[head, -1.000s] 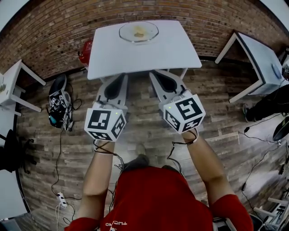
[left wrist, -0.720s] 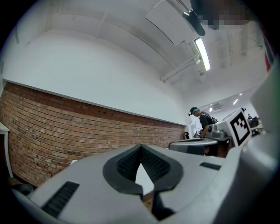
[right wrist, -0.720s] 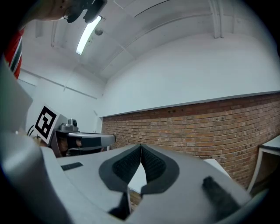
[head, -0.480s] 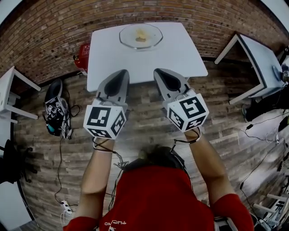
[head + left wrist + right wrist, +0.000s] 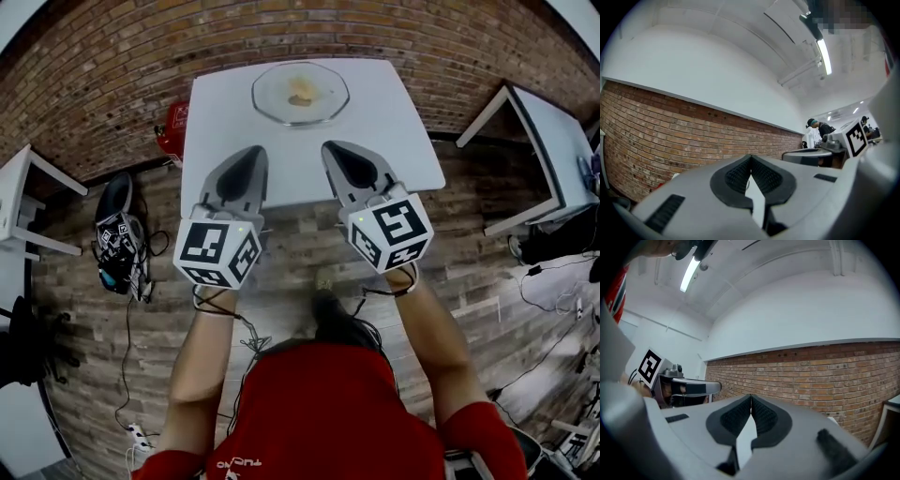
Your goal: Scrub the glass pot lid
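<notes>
The white table (image 5: 403,141) sits nearer to me than it did 1 second ago: my 2 grippers, which hung over the wood floor (image 5: 291,244) short of its edge, now have their tips over its near edge, so I judge I am walking up and the scrubbing has not begun. The glass lid (image 5: 272,94) lies flat at the far side of the table, well apart from both tips, with a small yellowish lump (image 5: 301,92) at its middle (a knob or a sponge, I cannot tell). My left gripper (image 5: 246,155) and my right gripper (image 5: 339,150) are held out side by side on stretched forearms, apart from each other, marker cubes toward me, noses aimed at the lid. Both pairs of jaws are pressed together with nothing between them, and each gripper view faces the brick wall (image 5: 825,371).
</notes>
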Motion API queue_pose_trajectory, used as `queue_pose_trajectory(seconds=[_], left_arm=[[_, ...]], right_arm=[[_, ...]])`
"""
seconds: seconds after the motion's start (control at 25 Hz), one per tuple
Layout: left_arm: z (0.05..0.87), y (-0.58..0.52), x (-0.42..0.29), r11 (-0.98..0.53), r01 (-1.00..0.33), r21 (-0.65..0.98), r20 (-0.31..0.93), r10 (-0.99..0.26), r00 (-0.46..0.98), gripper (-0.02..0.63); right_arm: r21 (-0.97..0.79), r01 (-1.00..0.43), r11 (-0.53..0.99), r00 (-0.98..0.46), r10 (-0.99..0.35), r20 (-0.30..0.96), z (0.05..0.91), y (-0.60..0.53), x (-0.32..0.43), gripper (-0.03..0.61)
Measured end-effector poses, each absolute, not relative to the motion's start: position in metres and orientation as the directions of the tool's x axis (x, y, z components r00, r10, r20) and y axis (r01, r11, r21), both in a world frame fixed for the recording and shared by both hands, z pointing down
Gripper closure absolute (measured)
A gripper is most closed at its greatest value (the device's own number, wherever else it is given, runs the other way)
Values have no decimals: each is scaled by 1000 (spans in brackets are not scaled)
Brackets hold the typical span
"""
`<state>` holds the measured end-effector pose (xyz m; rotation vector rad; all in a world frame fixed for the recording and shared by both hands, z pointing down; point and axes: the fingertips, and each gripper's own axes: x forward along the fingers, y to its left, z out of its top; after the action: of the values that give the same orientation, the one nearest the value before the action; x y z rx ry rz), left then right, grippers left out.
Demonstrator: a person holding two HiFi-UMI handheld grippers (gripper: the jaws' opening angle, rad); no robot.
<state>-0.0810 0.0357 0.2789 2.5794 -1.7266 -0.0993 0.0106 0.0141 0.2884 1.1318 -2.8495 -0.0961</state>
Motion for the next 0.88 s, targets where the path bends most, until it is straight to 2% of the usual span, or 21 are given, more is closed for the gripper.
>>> queue_pose_trajectory(seconds=[0.52,0.88], left_arm=[[284,-120,-83,-295,-954,57,-6,-955,295,595],[295,-188,-94,-224,-973,54,43,-973,227,595]], right_arm=[[112,-620,777,-777,-627,46,288,-149,10,549],[85,-575,814,-810,-581,79,301,-223,0,549]])
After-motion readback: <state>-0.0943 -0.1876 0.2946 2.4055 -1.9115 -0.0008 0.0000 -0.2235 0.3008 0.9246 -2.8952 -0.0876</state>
